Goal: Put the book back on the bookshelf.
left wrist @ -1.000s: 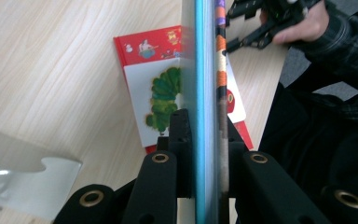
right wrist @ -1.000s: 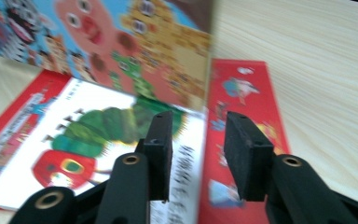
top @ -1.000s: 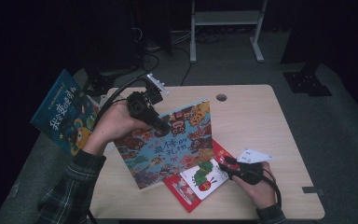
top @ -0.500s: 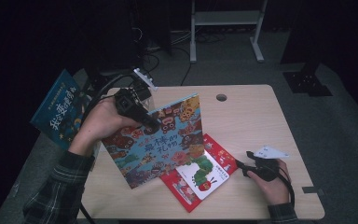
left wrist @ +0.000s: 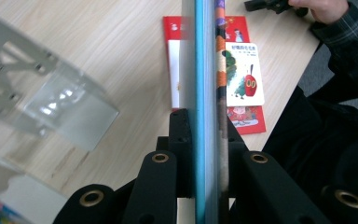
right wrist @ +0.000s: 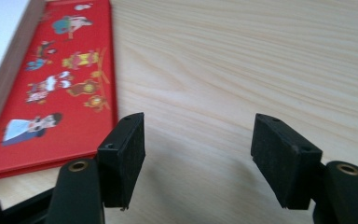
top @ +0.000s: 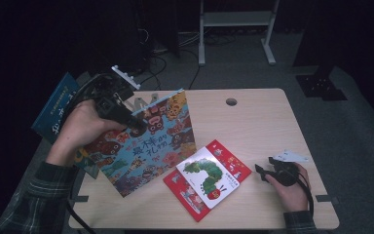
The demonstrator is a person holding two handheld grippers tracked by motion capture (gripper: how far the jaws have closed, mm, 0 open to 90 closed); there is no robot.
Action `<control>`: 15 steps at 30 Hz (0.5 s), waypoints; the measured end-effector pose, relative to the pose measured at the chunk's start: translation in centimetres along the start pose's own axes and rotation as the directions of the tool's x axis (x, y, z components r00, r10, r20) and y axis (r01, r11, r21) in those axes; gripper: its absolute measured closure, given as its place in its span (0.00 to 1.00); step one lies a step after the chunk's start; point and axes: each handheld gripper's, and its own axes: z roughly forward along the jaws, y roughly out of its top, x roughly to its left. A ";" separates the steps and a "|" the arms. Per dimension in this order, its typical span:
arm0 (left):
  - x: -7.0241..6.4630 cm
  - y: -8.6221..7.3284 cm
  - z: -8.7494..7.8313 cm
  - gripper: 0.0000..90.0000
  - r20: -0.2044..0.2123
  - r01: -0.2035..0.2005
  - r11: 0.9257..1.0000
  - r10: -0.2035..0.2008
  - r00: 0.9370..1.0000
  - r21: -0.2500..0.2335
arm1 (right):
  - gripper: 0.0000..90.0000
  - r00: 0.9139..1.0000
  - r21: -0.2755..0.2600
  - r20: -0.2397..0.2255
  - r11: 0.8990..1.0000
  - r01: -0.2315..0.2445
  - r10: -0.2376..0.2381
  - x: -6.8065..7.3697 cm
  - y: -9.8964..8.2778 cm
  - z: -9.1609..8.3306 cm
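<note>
High view: table (top: 253, 122), big picture book (top: 146, 146) tilted up off its left side, clamped in left gripper (top: 135, 127). Red book (top: 233, 168) flat at centre. Right gripper (top: 260, 171) beside it, jaws just opening, empty.

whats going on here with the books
A person is sorting picture books at a table. The left gripper is shut on a big colourful book, holding it tilted up off the table. The right gripper, jaws just opened and empty, sits beside the caterpillar book lying on a red book.
</note>
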 end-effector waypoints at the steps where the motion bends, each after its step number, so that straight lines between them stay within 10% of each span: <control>1: 0.1 -0.3 -0.3 0.90 -0.005 0.010 1.000 -0.010 1.000 -0.002 | 0.37 1.000 0.004 0.013 1.000 -0.002 0.002 -0.1 0.0 0.1; 15: 2.1 -5.2 -3.1 0.90 -0.088 0.175 0.984 -0.177 0.980 -0.040 | 0.28 0.997 0.073 0.062 0.996 -0.044 0.040 -0.8 0.1 0.5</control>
